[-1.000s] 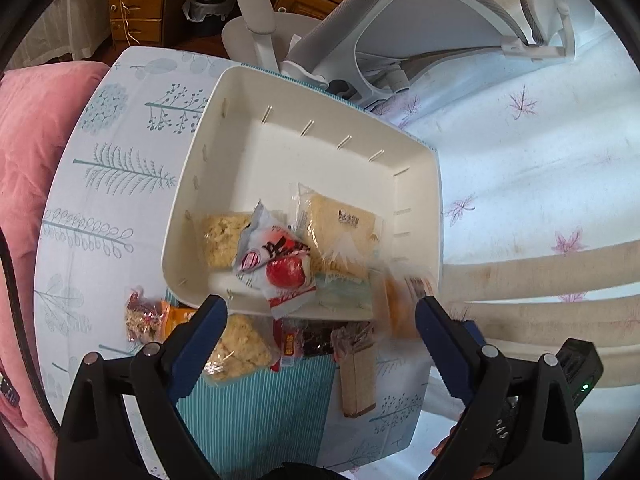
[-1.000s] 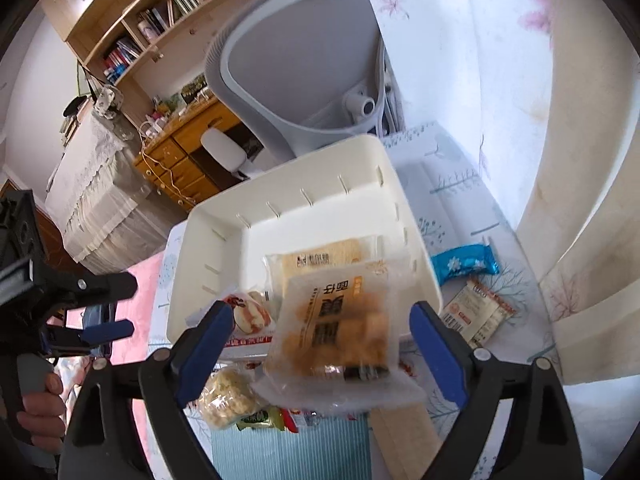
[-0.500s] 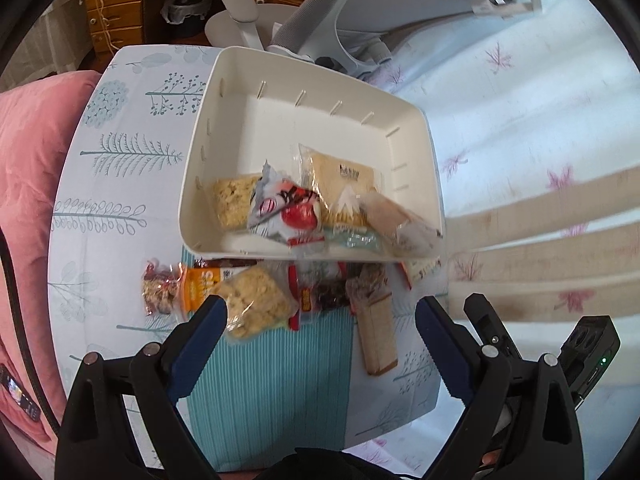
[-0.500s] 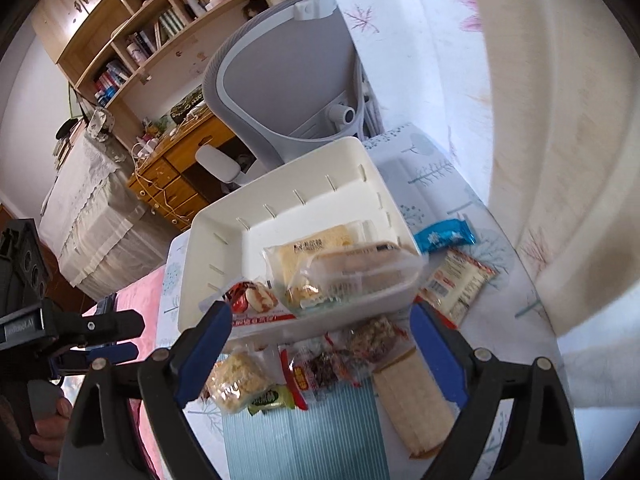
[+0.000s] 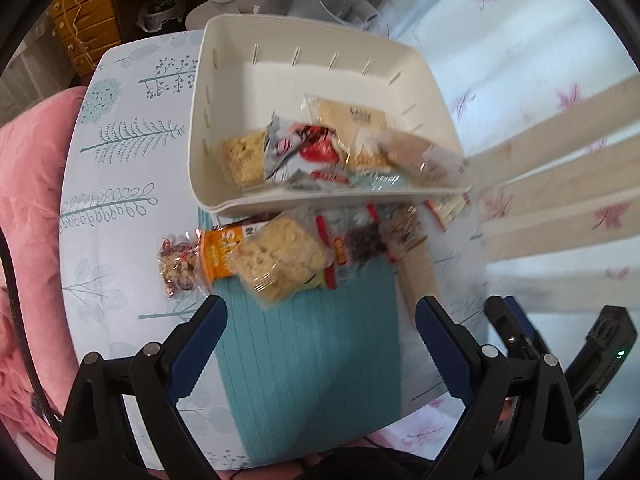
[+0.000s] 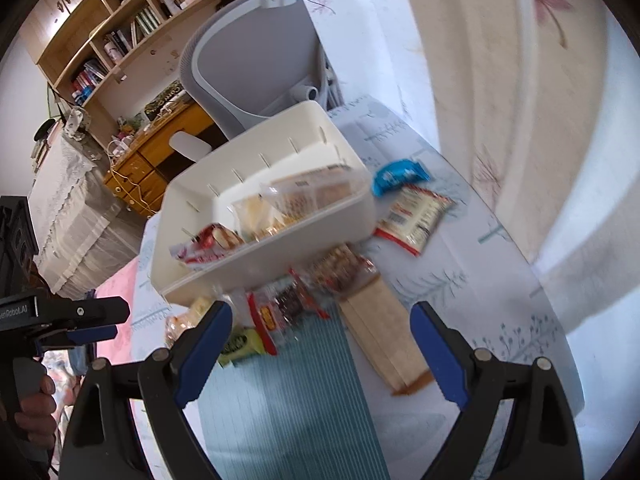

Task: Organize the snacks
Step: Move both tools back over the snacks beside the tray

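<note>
Left gripper (image 5: 320,326) wide apart, empty, above teal mat (image 5: 312,368); right gripper (image 6: 320,332) likewise, apparently touching nothing.

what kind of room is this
Probably a home bedroom or study: a bookshelf full of books, a grey office chair by a wooden desk, and flowered bedding beside the snack table.

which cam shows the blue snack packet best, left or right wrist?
Right wrist. The blue packet lies in plain sight on the tablecloth just beyond the white bin's far right corner, next to a red-edged packet. The left wrist view shows none of it; the bin and motion blur cover that area.
</note>
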The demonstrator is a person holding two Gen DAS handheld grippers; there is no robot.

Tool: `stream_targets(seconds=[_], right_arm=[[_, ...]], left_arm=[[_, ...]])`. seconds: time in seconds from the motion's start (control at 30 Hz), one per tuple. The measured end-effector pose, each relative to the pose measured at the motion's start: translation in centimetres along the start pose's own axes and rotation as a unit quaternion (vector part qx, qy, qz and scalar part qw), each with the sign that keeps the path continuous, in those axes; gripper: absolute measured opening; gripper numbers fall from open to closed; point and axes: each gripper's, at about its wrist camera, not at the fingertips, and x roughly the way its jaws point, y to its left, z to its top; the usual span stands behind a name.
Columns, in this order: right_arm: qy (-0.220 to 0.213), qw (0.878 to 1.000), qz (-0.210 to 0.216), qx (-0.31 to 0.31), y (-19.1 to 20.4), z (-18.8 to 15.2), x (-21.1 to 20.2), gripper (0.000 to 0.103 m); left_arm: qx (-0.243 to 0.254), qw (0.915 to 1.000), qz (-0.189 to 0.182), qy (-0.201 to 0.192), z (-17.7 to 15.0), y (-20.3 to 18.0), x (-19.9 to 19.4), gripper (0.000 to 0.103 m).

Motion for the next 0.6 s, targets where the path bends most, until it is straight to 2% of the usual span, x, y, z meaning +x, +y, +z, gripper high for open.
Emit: stream_targets(seconds=[0.27,0.37,0.6], right_arm=[[0.012,0.999,-0.034,-0.017,-1.1,-2.6,0.6,0.091],[0.017,0.999,-0.041,-0.026,-1.4,-3.4,1.0,0.091],[0.041,0.996,-0.051,-0.053,-2.2,-4.5,3.2,0.091]], left_arm=[[0.040,0.9981,0.042,0.019,-0.7,-0.2,2.9,0.094],[0.048,0.9977,0.040,0.025,-0.7,-0.2,4.0,0.094],[0.077,0.9941,0.074,0.016,-0.3,-0.6,6.6,0.094]])
